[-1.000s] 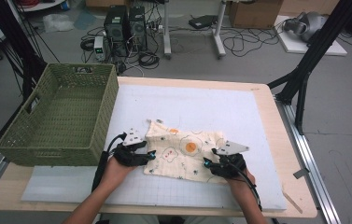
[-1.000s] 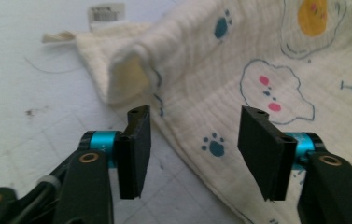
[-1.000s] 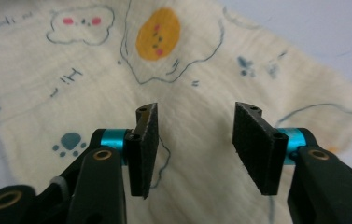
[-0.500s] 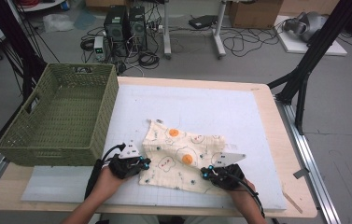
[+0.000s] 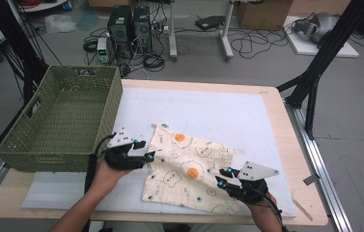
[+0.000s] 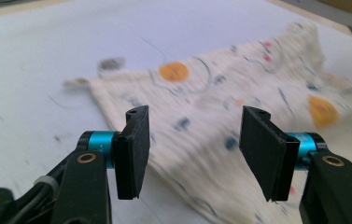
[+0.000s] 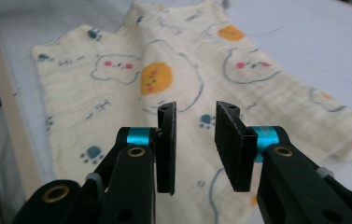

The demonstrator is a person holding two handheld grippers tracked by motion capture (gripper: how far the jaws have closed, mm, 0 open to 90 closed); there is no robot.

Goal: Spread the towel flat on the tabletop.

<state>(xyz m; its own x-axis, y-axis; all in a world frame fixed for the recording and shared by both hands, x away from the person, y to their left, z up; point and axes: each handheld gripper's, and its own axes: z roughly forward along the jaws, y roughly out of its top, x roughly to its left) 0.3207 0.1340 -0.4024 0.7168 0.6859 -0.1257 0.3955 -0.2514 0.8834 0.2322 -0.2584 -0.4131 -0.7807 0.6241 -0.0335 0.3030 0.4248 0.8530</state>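
A cream cloth [image 5: 189, 169] printed with orange spots and small bears lies spread flat on the white mat [image 5: 208, 108]. My left gripper [image 5: 147, 150] hovers at the cloth's left edge. In the left gripper view the gripper [image 6: 194, 112] is open above the cloth [image 6: 211, 88], and its jaws have just been opening with nothing between them. My right gripper [image 5: 221, 177] sits at the cloth's near right corner. In the right gripper view the gripper [image 7: 197, 107] is open over the cloth [image 7: 117, 84]; its jaws stand narrowly apart, have just been opening, and pinch no fabric.
A green woven basket [image 5: 59, 121] stands at the table's left, close to my left gripper. The wooden table edge [image 5: 286, 145] runs along the right, with a black stand leg [image 5: 315, 82] beyond it. Computers and cables lie on the floor behind.
The cloth was bunched between both grippers and pulled toward the person; now it lies flatter and spread. Both grippers have let it go, lifted slightly, and opened.
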